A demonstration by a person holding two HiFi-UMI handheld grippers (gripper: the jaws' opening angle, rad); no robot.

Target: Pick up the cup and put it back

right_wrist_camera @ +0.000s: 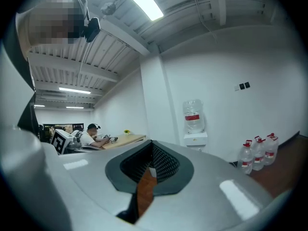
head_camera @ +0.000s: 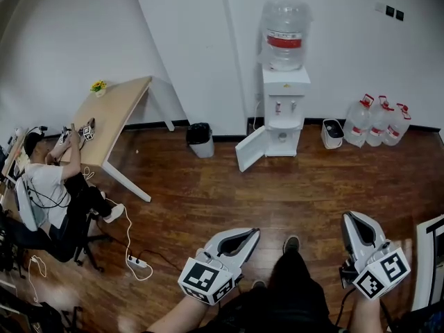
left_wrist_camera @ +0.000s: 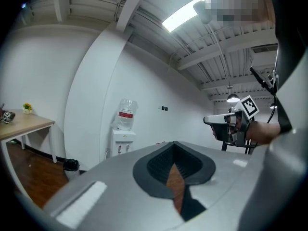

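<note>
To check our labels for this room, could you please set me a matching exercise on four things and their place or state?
1 water dispenser
2 black bin
3 spare water bottles
4 yellow flowers

A on the wooden table, at its far corner
B on the floor, left of the dispenser in the head view
C on the floor by the wall, far right
D lower door open

Pairs: 1-D; 2-B; 3-C; 4-A

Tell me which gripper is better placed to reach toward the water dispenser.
Right, marginally: the right gripper points nearer the water dispenser, while the left gripper angles past it. Both are shut and empty.
</note>
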